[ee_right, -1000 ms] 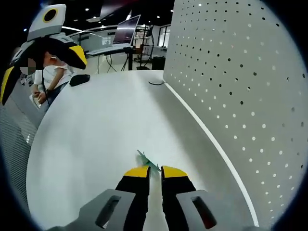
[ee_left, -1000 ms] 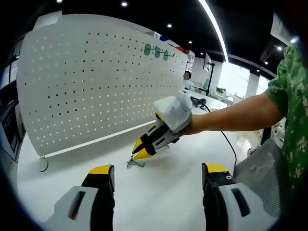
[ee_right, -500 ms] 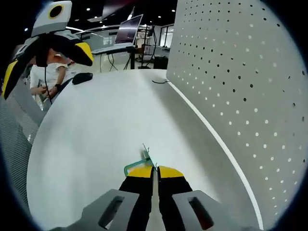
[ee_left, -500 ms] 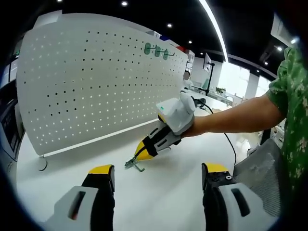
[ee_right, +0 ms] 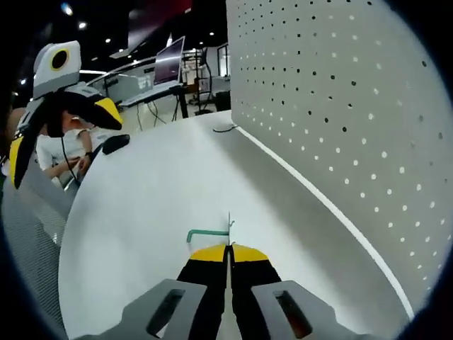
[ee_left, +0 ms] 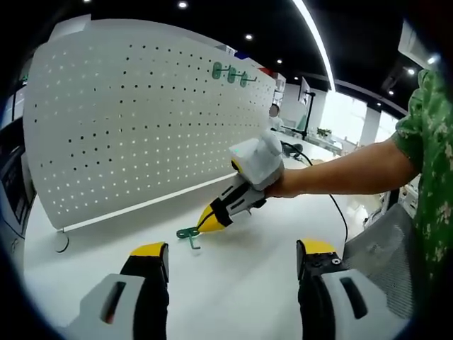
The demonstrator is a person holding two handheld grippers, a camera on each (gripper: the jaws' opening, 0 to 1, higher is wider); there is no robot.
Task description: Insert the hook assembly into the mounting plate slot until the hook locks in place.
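A small green hook hangs just above the white table, pinched in my right gripper, which reaches in from the right in the left gripper view. In the right gripper view the hook juts out past the shut yellow tips of my right gripper. The white perforated mounting plate stands upright behind it; in the right gripper view the plate fills the right side. Three green hooks sit high on the plate. My left gripper is open and holds nothing, low over the table.
The white table spreads out in front of the plate. A black cable lies near the plate's far end. My left gripper shows at upper left in the right gripper view. A person stands beyond the table's edge.
My right gripper has shut on the green hook and lifted it off the table, turning it toward the plate. The left gripper has not moved.
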